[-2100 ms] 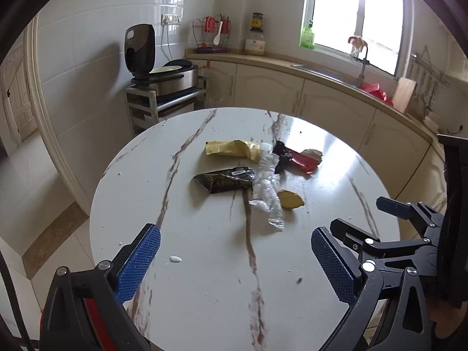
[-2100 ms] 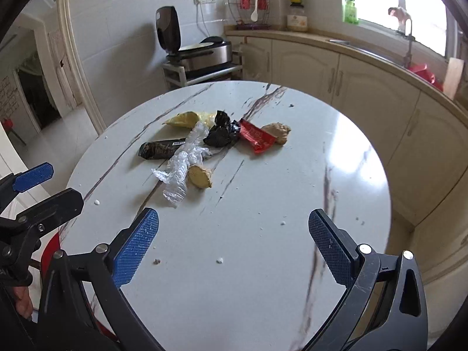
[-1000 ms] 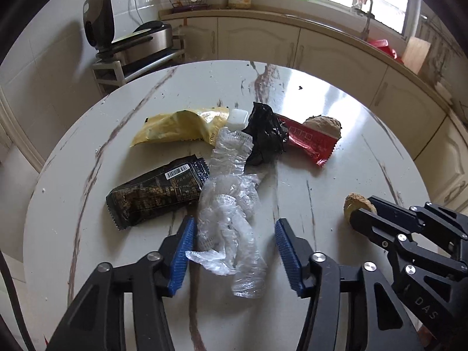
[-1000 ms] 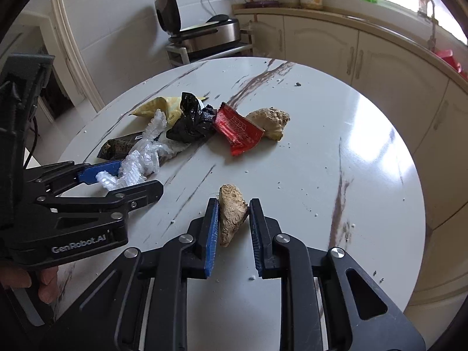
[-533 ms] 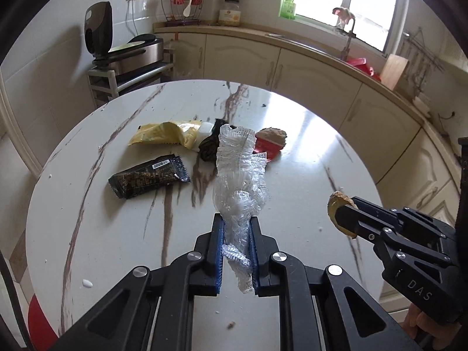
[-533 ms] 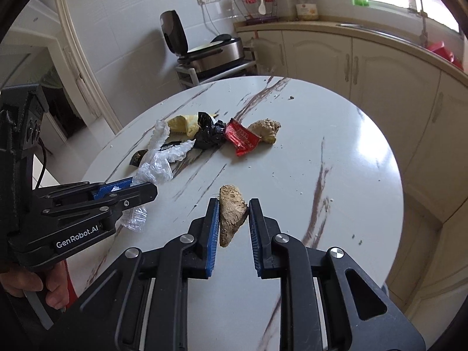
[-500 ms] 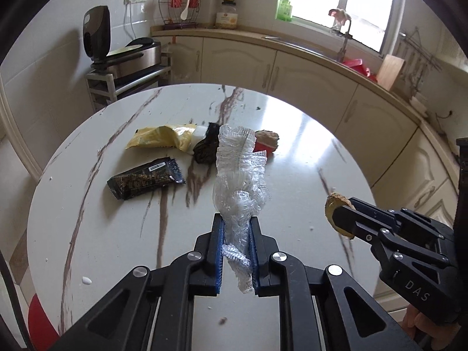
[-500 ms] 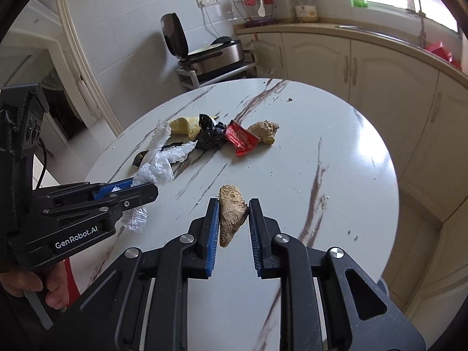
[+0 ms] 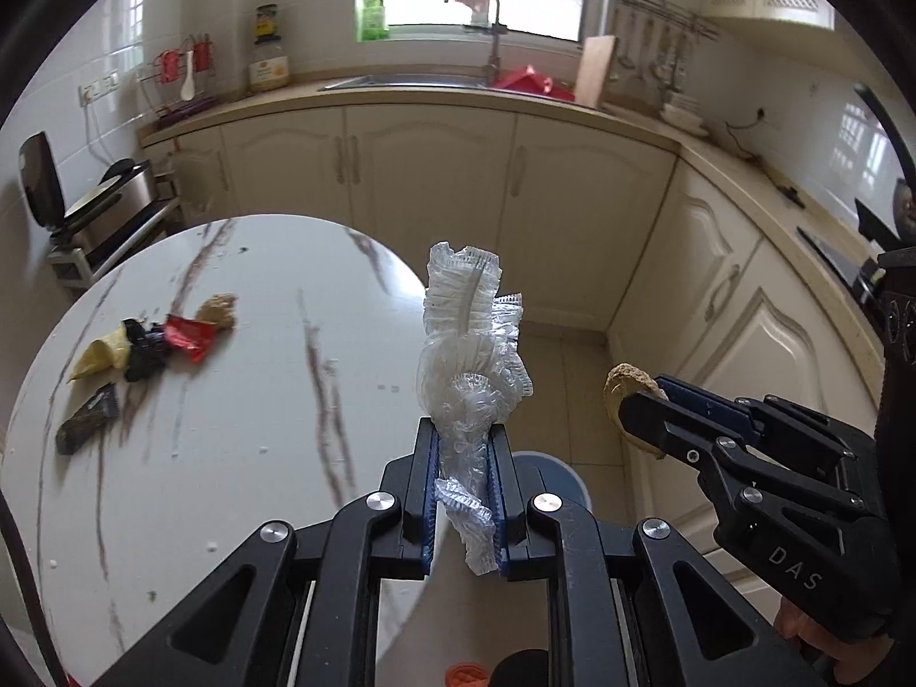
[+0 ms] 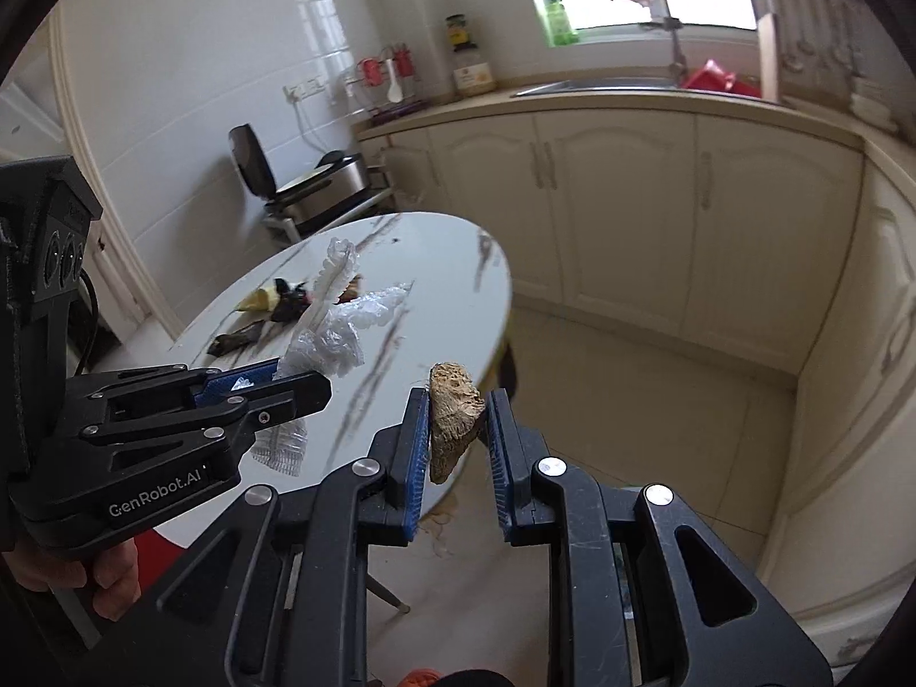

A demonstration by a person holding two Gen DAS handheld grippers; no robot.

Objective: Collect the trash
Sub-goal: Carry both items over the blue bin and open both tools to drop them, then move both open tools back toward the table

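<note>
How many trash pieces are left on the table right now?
5, clustered at the table's far-left: yellow wrapper, black bag, red wrapper, ginger piece, dark wrapper. More may hide underneath.

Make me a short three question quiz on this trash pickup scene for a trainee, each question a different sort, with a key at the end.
1. True or false: the left gripper is shut on the clear plastic.
2. What does the right gripper hold? A) red wrapper B) brown chunk C) yellow wrapper
3. Fill in: the red wrapper lies on the ___.

Key:
1. True; the plastic is pinched between the blue pads.
2. B; the brown chunk sits between the pads, off the table.
3. Table, next to the black wrapper and yellow wrapper.
</note>
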